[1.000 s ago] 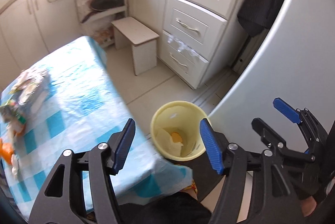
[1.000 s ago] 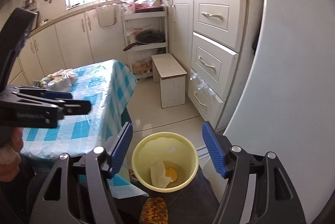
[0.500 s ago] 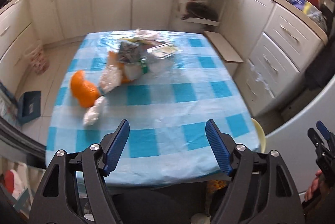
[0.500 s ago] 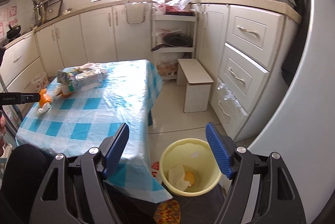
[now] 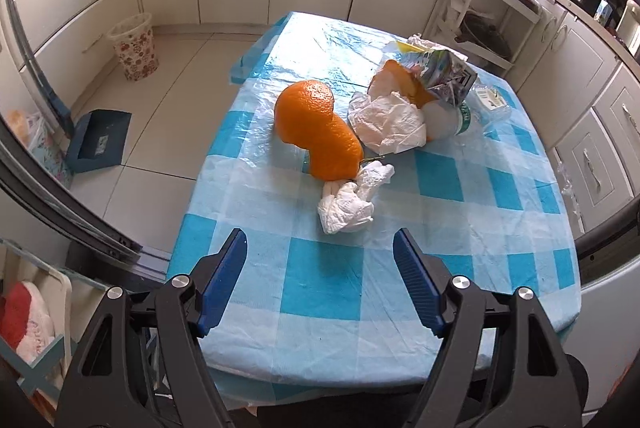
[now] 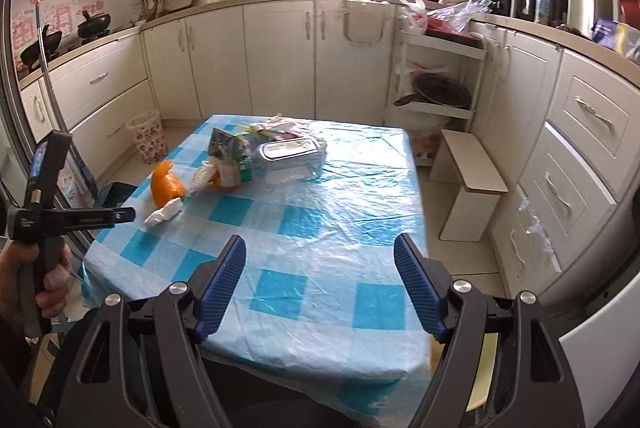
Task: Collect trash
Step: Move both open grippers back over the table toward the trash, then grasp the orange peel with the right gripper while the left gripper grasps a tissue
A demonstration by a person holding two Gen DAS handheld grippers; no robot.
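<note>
Trash lies on a blue-checked table (image 5: 328, 292): orange peel (image 5: 320, 126), a small crumpled tissue (image 5: 348, 206), a larger crumpled paper (image 5: 388, 122), a crushed carton (image 5: 444, 74) and a clear plastic container (image 6: 290, 156). My left gripper (image 5: 320, 280) is open and empty, just short of the small tissue. My right gripper (image 6: 320, 284) is open and empty over the table's near right part. The orange peel (image 6: 166, 186) and the small tissue (image 6: 163, 214) also show in the right wrist view. The yellow bin's rim (image 6: 486, 372) shows at the lower right.
A floral waste basket (image 5: 134, 46) and a blue dustpan (image 5: 100, 140) stand on the floor left of the table. A white stool (image 6: 470, 184) is right of it. Cabinets (image 6: 276, 60) line the walls. The left gripper's body (image 6: 44, 212) is at the left edge.
Both grippers have swung away from the yellow bin toward the table. The left gripper now faces the trash pile and has come closer to the small tissue.
</note>
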